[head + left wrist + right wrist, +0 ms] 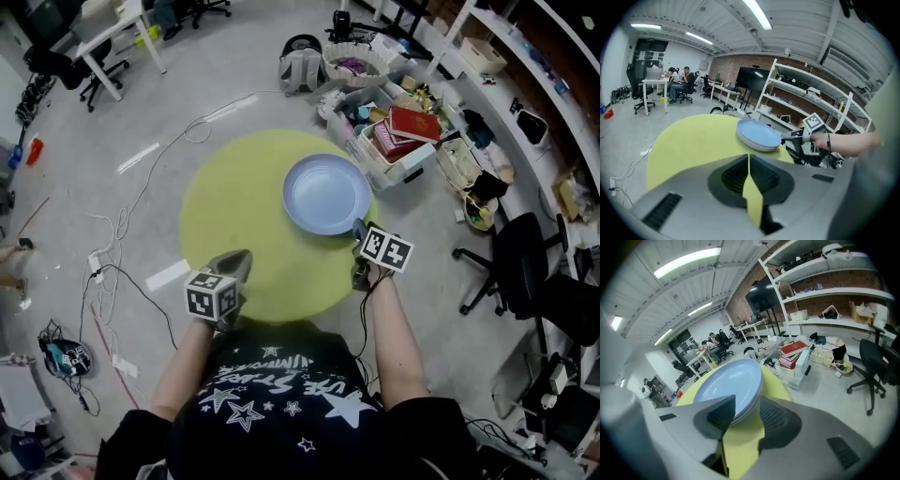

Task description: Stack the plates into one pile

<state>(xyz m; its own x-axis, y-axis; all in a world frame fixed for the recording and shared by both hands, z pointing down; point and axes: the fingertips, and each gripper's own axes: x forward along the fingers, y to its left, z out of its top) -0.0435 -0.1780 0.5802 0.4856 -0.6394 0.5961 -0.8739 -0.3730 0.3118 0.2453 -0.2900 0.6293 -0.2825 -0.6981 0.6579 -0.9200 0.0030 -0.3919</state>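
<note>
I note the plates (pixel 326 193) piled centre-right on the yellow table (pixel 234 225), my right gripper (pixel 360 228) wide astride their rim without pinching, the pile seemingly complete, left gripper (pixel 240 261) closed, empty.

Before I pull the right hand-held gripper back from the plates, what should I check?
1. One pile: ok; the blue plate pile sits on the yellow table, no loose plate visible.
2. Release: ok; the right hand-held gripper has its jaws apart, with the pile's rim between them.
3. Other side clear: ok; the left hand-held gripper is shut, empty, away from the pile.
4. Margin to table edge: cannot tell; the pile sits near it.
</note>
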